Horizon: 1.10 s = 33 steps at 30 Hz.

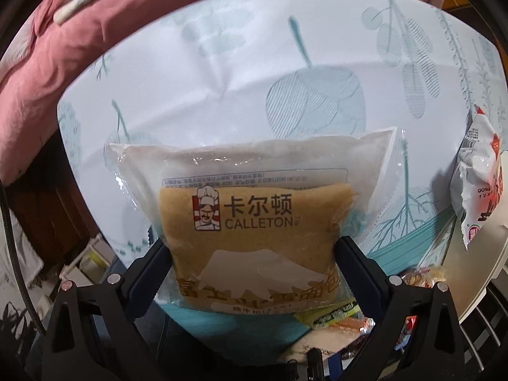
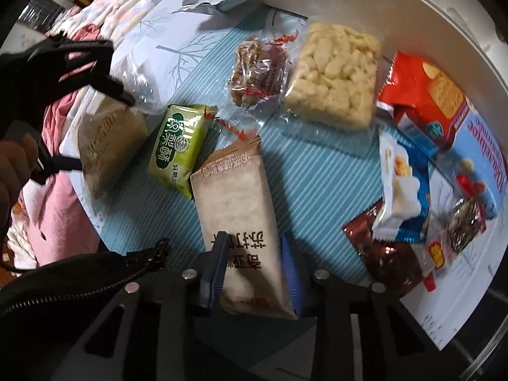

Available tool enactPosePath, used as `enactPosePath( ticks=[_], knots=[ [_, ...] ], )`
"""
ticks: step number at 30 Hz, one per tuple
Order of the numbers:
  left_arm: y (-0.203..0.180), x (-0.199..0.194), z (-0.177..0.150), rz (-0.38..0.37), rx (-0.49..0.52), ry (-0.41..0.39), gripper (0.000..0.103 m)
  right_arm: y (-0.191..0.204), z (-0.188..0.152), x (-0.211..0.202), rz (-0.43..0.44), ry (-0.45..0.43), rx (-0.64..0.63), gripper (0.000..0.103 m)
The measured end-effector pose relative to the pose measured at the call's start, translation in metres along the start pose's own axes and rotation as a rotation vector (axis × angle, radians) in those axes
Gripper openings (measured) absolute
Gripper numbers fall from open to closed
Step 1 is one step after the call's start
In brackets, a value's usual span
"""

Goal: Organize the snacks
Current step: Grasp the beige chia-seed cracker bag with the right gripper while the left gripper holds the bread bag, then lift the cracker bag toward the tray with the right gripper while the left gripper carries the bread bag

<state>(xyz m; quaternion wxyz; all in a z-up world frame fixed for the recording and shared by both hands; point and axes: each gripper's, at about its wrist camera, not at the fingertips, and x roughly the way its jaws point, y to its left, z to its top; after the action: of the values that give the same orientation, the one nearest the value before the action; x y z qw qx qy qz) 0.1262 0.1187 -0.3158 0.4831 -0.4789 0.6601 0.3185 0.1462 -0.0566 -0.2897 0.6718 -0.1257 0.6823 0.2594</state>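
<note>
- Bread pack (image 1: 250, 219), a clear wrapper reading CALLETON with a chef logo, is sitting upright between the jaws of the left gripper (image 1: 252, 254); the dark pads are pressing on both of its sides, so this gripper is holding it above the surface (image 1: 222, 63).
- Surface is wearing a white cloth with pale teal leaf prints and a teal striped border; a pink quilt (image 1: 47, 63) is lying beyond its far edge.
- Right gripper (image 2: 250, 273) is pointing steeply down, its jaws narrowed onto the near end of a long beige cracker pack (image 2: 241, 222) with dark Chinese lettering; the blue pads are sitting against both sides of the pack.
- The cracker pack is lying on the striped part of the cloth, its far end just beside a green snack packet (image 2: 181, 149).
- In the right wrist view the left gripper is showing at the left edge, with a hand (image 2: 14, 165) behind it, carrying the bread pack over the rim of the surface.
- Farther back, a clear-wrapped brown and red snack (image 2: 257, 73) and a pale puffed-rice bar (image 2: 336, 79) are lying side by side.
- To the right, a red cracker pack (image 2: 428, 95), a blue and white packet (image 2: 403, 197) and a dark red foil packet (image 2: 387, 260) are crowding together, partly overlapping, beside a white curved rim (image 2: 428, 6).
- A white and red packet (image 1: 479, 177) is resting at the right edge of the left wrist view.
</note>
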Motion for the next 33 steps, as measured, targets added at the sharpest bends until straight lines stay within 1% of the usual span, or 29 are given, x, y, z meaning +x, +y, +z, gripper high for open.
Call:
enactPosePath(
  ticks=[5,7,8,9,10,15,17,19,23,25,28,33],
  knots=[
    [0.009,0.000,-0.004,-0.003,-0.020,0.064,0.096,-0.016,0.000,-0.005,0.036,0.003,0.035,0.023],
    [0.013,-0.002,-0.007,-0.010,-0.025,0.082,0.092,-0.021,0.000,-0.008,0.069,0.002,0.048,0.020],
    [0.016,-0.004,-0.008,-0.014,-0.026,0.085,0.091,-0.032,0.001,-0.011,0.081,0.002,0.053,0.019],
    [0.018,-0.006,-0.009,-0.018,-0.026,0.085,0.088,-0.033,0.002,-0.012,0.083,0.002,0.056,0.019],
    [0.020,-0.008,-0.009,-0.023,-0.027,0.084,0.085,-0.044,0.000,-0.020,0.085,0.001,0.058,0.019],
    [0.032,-0.015,-0.010,-0.058,-0.039,0.092,0.077,-0.043,-0.005,-0.028,0.099,-0.020,0.058,0.015],
    [0.038,-0.015,-0.014,-0.073,-0.045,0.093,0.071,-0.042,-0.004,-0.032,0.109,-0.032,0.058,0.013],
    [0.042,-0.016,-0.021,-0.092,-0.048,0.093,0.066,-0.043,-0.006,-0.037,0.128,-0.039,0.066,0.012],
    [0.051,-0.016,-0.024,-0.114,-0.049,0.094,0.062,-0.044,-0.011,-0.045,0.147,-0.046,0.082,0.012],
    [0.054,-0.018,-0.026,-0.126,-0.057,0.103,0.056,-0.045,-0.009,-0.052,0.157,-0.059,0.088,0.012],
    [0.055,-0.024,-0.025,-0.144,-0.055,0.112,0.049,-0.042,-0.005,-0.065,0.165,-0.087,0.087,0.012],
    [0.058,-0.028,-0.018,-0.171,-0.066,0.137,0.043,-0.038,-0.003,-0.089,0.179,-0.133,0.085,0.012]
  ],
)
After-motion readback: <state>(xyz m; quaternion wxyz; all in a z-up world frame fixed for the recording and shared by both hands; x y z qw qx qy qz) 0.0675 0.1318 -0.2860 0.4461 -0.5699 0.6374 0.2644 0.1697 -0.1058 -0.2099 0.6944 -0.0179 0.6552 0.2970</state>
